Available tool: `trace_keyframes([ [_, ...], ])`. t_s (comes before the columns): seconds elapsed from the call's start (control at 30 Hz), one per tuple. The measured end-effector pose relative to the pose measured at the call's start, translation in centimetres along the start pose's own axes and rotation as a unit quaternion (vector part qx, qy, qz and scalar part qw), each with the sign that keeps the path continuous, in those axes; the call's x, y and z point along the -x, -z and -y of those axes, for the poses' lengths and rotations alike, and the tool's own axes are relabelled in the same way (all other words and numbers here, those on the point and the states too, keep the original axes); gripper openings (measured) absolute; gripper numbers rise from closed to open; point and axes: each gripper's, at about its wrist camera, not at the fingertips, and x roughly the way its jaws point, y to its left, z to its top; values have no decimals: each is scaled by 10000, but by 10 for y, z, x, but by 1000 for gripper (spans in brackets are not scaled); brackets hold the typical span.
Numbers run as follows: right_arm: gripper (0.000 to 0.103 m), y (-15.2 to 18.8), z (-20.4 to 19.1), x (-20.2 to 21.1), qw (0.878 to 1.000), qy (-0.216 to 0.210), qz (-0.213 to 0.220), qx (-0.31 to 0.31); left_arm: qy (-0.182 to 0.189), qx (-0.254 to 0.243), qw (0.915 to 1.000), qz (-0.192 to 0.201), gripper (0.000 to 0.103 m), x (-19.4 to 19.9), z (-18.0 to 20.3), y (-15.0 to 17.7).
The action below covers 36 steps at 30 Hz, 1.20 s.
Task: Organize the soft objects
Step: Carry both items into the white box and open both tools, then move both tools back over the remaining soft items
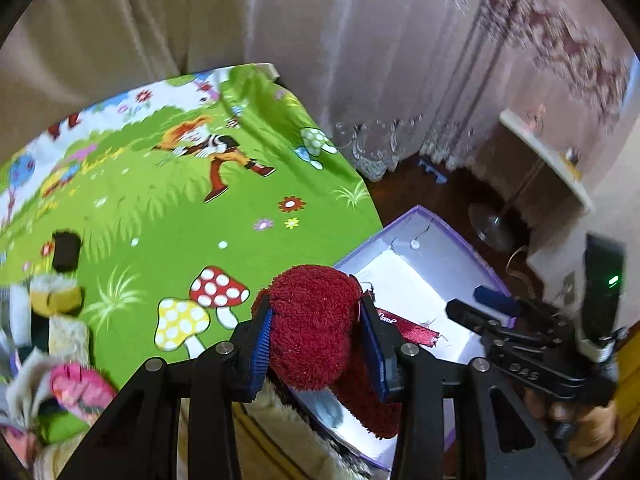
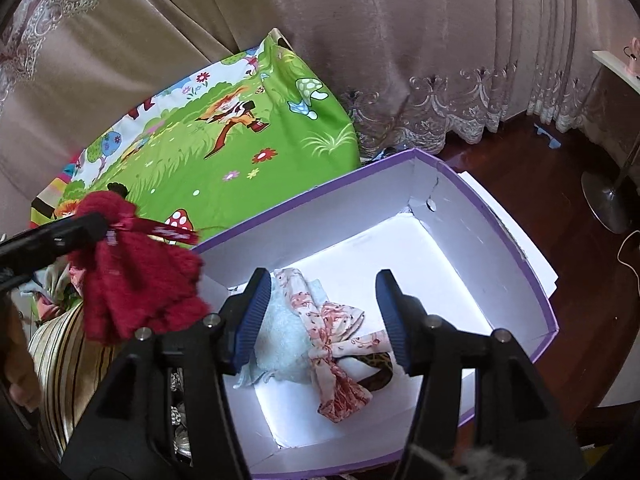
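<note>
At the far left of the left wrist view, a pile of soft items [image 1: 52,344] waits on a bright green cartoon mat [image 1: 168,208]: at least four can be made out, though blur makes the exact count uncertain. A black fuzzy piece [image 1: 66,250] lies apart from them, higher up the mat. Two printed mushrooms sit near the mat's lower edge.

In the middle, the left gripper [image 1: 316,336] has its two blue-padded fingers pressed in on a dark red fluffy cloth [image 1: 316,312], squeezing it at both sides. One red ribbon tag [image 1: 404,326] trails from it. The cloth is carried over the near-left edge of the box, probably so it can be dropped inside with the others.

To the right stands one purple-edged cardboard box [image 1: 432,240] with a white interior, set on dark wooden flooring beside the mat. It appears to be the collecting place for the soft things.

In the right wrist view, the right gripper [image 2: 320,324] hangs over the box with its fingers spread well apart and nothing between the pads. Directly below lie two items already in the box: a pale blue fluffy cloth [image 2: 280,340] and a pink floral fabric piece [image 2: 340,340] tied in a bow, with a patterned band partly under it. The right hand seems to have let these go.

Pinkish curtains [image 2: 400,40] hang behind everything.
</note>
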Motion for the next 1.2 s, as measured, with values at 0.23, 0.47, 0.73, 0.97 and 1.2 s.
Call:
trace_keyframes([
  [0.23, 59, 4, 3, -8, 9999, -69, -115, -43, -265, -870, 9958, -136, 47, -32, 28, 3],
  [0.47, 59, 6, -1, -11, 9997, -152, -168, 4, -680, -897, 9928, -415, 73, -53, 15, 6],
  [0.73, 59, 9, -12, -12, 9994, -267, -206, 112, -583, -33, 9983, -64, 73, -21, -22, 7],
  [0.97, 59, 11, -36, -6, 9978, -584, -115, 275, -283, 260, 9963, 763, 73, 33, -44, 22],
  [1.2, 59, 12, -83, 4, 9934, -941, 51, 651, -587, 464, 9927, 944, 73, 72, -72, 47],
])
